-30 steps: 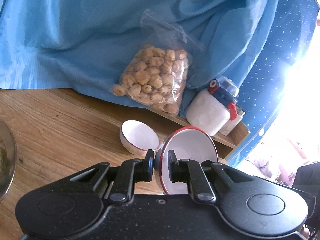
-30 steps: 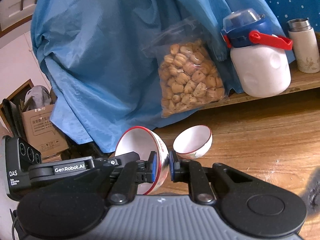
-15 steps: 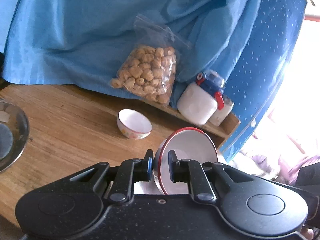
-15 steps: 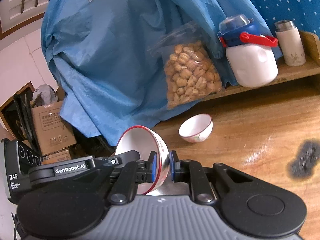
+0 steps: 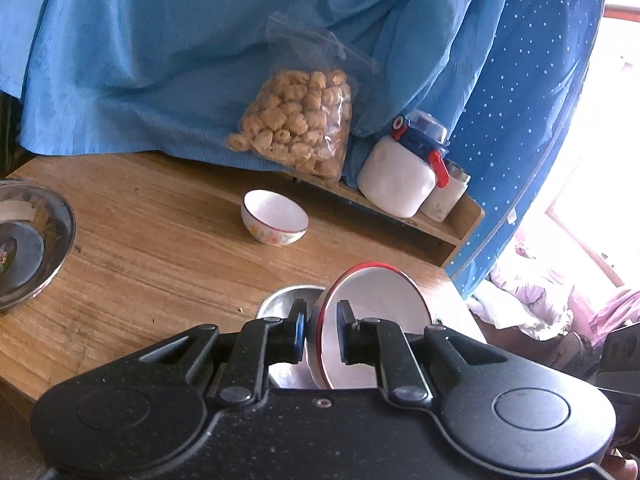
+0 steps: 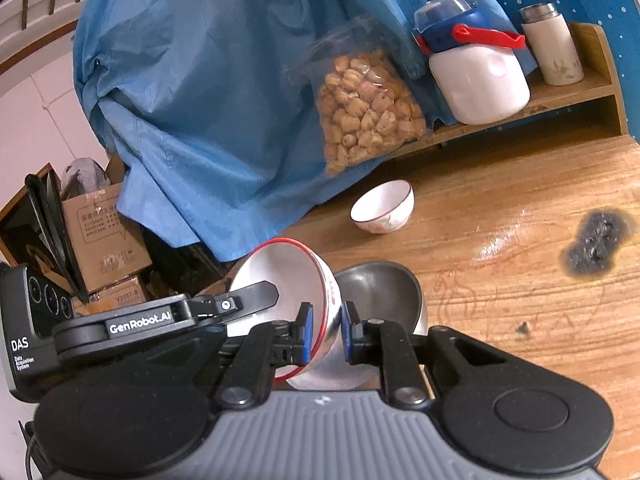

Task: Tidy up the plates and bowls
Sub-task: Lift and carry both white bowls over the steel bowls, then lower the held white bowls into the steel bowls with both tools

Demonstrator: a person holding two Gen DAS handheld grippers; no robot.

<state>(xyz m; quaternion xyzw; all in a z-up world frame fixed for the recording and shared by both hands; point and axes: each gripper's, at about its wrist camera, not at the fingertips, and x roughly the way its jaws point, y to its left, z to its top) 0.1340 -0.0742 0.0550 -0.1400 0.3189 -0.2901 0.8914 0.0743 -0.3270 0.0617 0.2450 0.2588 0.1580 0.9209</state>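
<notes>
A white bowl with a red rim (image 5: pixel 376 312) hangs tilted on edge above the wooden table (image 5: pixel 160 240). My left gripper (image 5: pixel 322 326) is shut on its rim, one finger outside and one inside. In the right wrist view my right gripper (image 6: pixel 326 330) is shut on the wall of that bowl (image 6: pixel 280 272), while a left finger (image 6: pixel 256 296) reaches into it from the left. Just under it sits a grey metal bowl (image 6: pixel 380 292), also seen as the metal bowl (image 5: pixel 280 300). A small flowered bowl (image 5: pixel 274 216) stands upright farther back.
A steel dish (image 5: pixel 28 240) lies at the table's left edge. On a low shelf (image 6: pixel 560 96) at the back are a snack bag (image 5: pixel 300 136), a white jug (image 6: pixel 476 76) and a flask (image 6: pixel 552 52). Blue cloth hangs behind. A burn mark (image 6: pixel 596 244) stains the table.
Both grippers have drawn back from the shelf with the red-rimmed bowl; the flowered bowl and jug look farther off. The metal bowl and steel dish have come into view.
</notes>
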